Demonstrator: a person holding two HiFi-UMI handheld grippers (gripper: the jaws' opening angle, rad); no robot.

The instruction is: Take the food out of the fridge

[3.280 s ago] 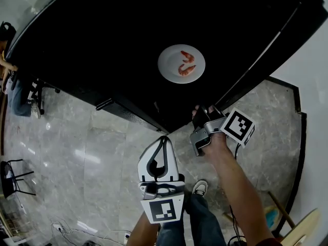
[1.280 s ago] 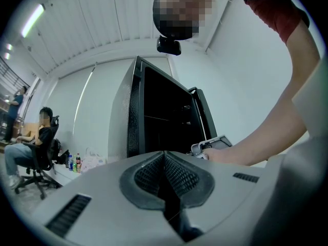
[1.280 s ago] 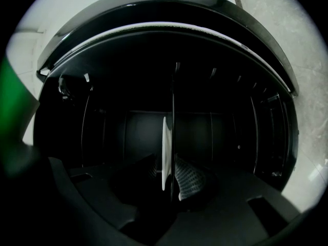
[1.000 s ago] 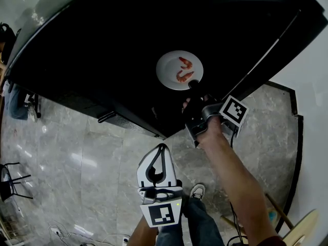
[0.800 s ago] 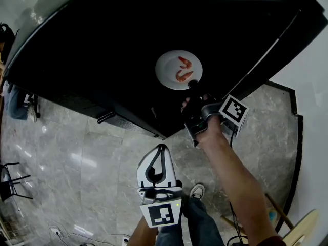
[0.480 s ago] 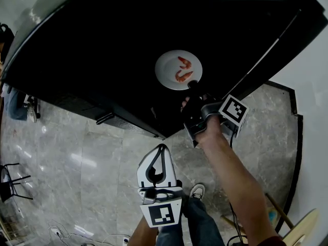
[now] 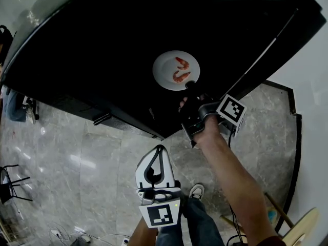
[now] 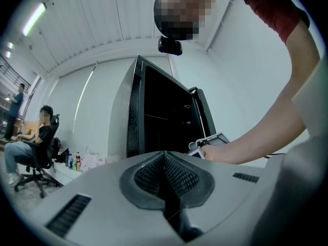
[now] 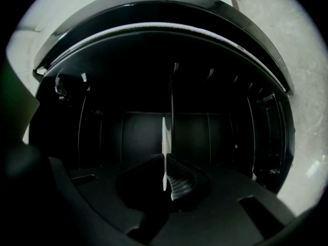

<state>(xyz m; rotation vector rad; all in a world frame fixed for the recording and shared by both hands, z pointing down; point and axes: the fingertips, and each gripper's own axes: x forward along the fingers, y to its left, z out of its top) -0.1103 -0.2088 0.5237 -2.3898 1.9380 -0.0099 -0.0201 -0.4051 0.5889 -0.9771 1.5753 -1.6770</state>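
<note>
Head view: right gripper (image 7: 188,85), jaws just closing, tight on rim of round white plate (image 7: 164,72) with curled orange shrimp (image 7: 179,69).

shrimp (image 7: 179,69) on plate (image 7: 163,79), plate inside fridge (image 7: 102,45)

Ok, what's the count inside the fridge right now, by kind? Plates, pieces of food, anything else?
plate: 1
shrimp: 2, both lying on the plate
Total: 3
The rest of the fridge is too dark to tell.
</note>
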